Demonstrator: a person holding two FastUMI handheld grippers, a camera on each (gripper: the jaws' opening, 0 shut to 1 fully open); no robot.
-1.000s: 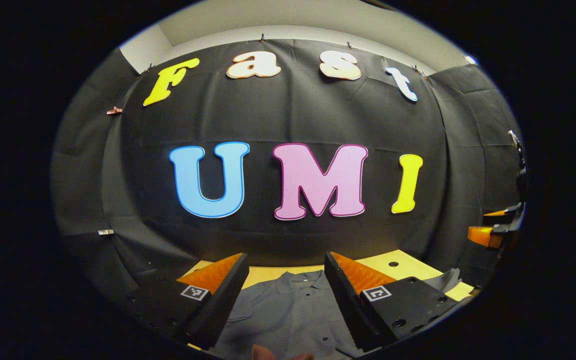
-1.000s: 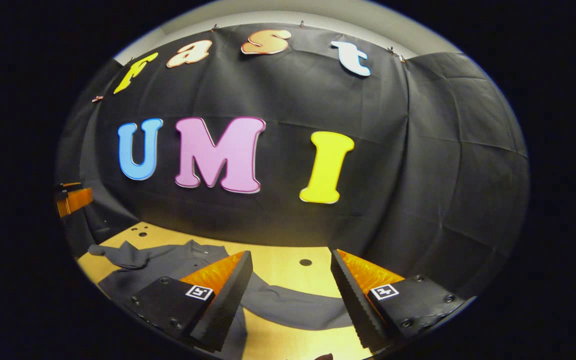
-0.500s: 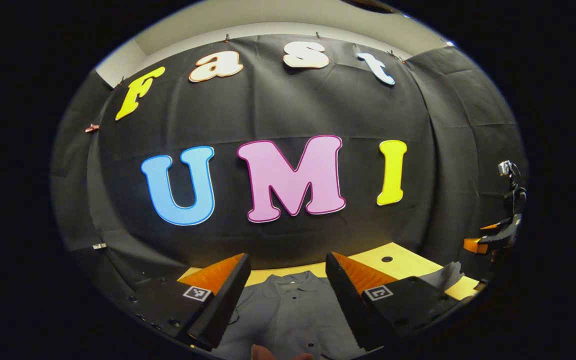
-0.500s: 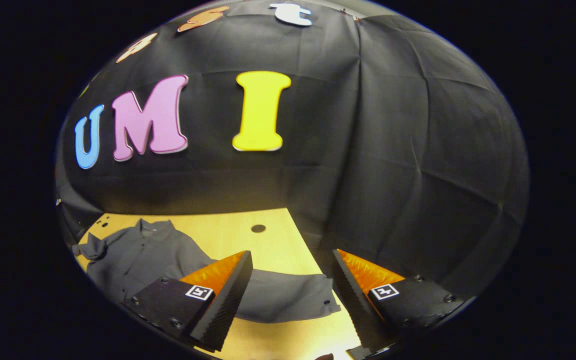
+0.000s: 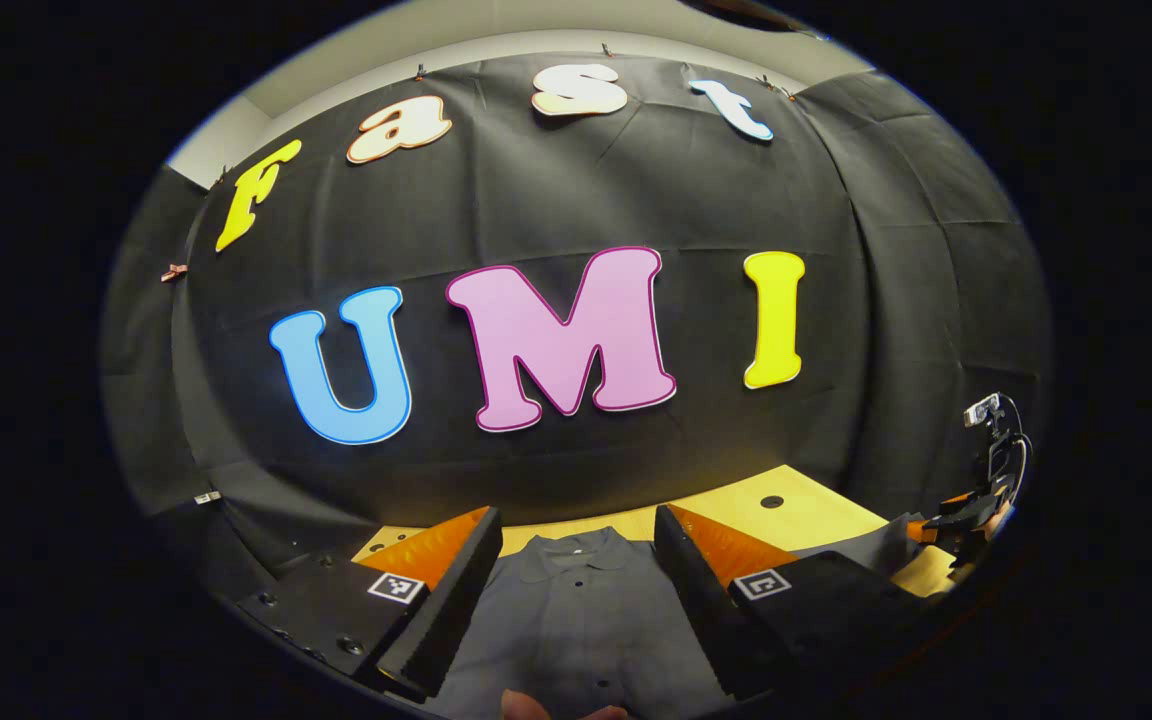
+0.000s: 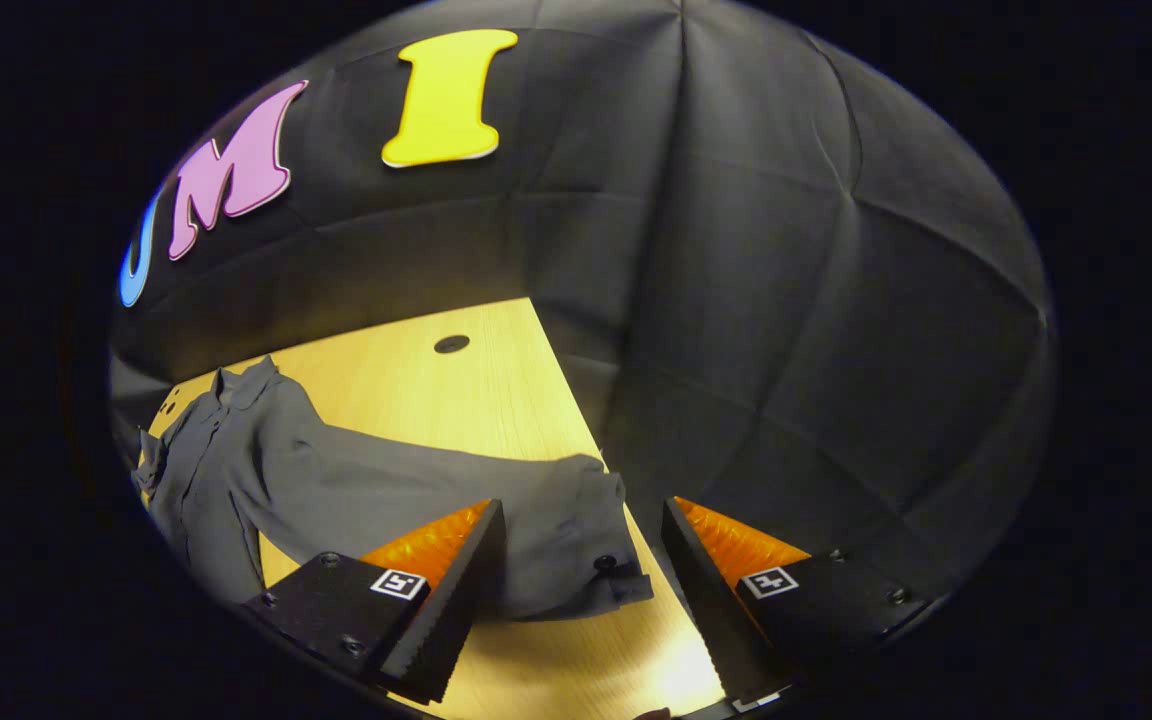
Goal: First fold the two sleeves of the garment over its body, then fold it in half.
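One pale wooden tabletop (image 6: 496, 400), smooth with a round hole, carries one grey, soft button-up shirt (image 6: 236, 470) at 9 o'clock in the right gripper view, its long sleeve (image 6: 536, 520) stretching toward 6. Two grippers: right gripper (image 6: 581, 590) and left gripper (image 5: 571, 600), both with fingers spread wide, holding nothing.

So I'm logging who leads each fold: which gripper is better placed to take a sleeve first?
Right. The right gripper is open with the sleeve cuff lying between its fingers; the left gripper hangs open over the shirt's collar.
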